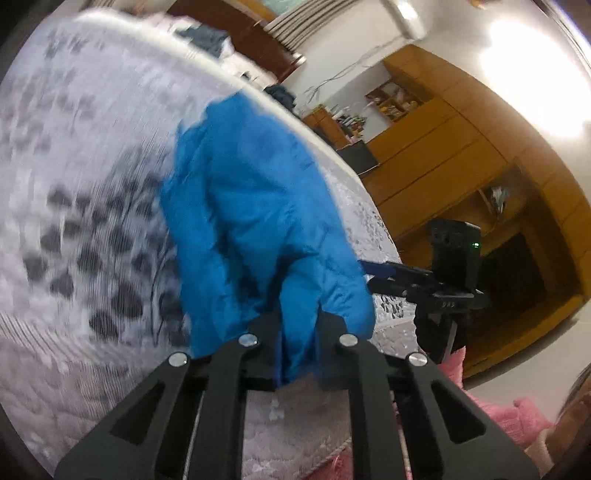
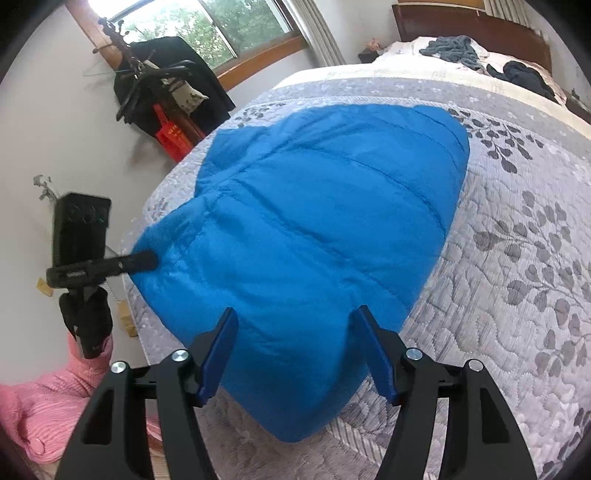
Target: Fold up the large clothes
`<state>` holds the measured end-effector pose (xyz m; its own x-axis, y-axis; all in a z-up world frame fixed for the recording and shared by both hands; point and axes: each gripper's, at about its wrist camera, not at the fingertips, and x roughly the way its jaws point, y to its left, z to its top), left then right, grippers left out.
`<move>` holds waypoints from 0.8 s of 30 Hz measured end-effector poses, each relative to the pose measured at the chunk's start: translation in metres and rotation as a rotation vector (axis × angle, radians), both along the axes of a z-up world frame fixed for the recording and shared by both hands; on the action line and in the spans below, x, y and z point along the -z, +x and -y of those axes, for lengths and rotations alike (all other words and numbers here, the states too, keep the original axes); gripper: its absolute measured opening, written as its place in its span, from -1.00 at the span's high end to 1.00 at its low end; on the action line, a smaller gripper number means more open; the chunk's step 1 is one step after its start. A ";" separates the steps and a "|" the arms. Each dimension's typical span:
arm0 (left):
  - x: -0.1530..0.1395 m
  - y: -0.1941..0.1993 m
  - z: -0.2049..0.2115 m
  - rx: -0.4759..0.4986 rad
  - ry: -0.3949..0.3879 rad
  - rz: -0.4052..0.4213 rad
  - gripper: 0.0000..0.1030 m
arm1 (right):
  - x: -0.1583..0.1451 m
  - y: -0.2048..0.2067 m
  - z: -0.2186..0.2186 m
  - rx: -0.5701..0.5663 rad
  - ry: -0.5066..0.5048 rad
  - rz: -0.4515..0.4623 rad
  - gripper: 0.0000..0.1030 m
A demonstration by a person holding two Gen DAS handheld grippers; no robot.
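The left gripper [image 1: 295,347] clamps an edge of the blue padded jacket [image 2: 325,229] on the grey leaf-patterned bedspread [image 2: 517,258], while the right gripper [image 2: 301,350] hovers with fingers spread.

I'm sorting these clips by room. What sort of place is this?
A bedroom, most likely: a blue puffer jacket lies on a bed with a leaf-patterned quilt and wooden headboard, with a wooden wardrobe nearby.
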<state>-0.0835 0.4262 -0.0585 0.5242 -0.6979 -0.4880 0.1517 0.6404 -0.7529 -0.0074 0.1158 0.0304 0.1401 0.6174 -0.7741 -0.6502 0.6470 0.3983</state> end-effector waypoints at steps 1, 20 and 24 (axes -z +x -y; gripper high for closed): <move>0.010 0.001 -0.003 0.001 -0.026 -0.024 0.80 | 0.001 0.001 0.000 -0.001 0.000 -0.001 -0.29; -0.001 -0.011 0.006 -0.031 0.138 0.010 0.51 | 0.002 -0.002 0.007 0.010 0.015 0.019 -0.34; -0.041 -0.025 0.020 -0.062 0.312 0.140 0.48 | 0.000 -0.009 0.012 0.010 0.008 0.017 -0.34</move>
<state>-0.1085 0.4064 -0.0180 0.6377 -0.4915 -0.5931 0.1935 0.8475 -0.4942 -0.0166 0.1035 0.0304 0.1595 0.6217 -0.7669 -0.6503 0.6507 0.3922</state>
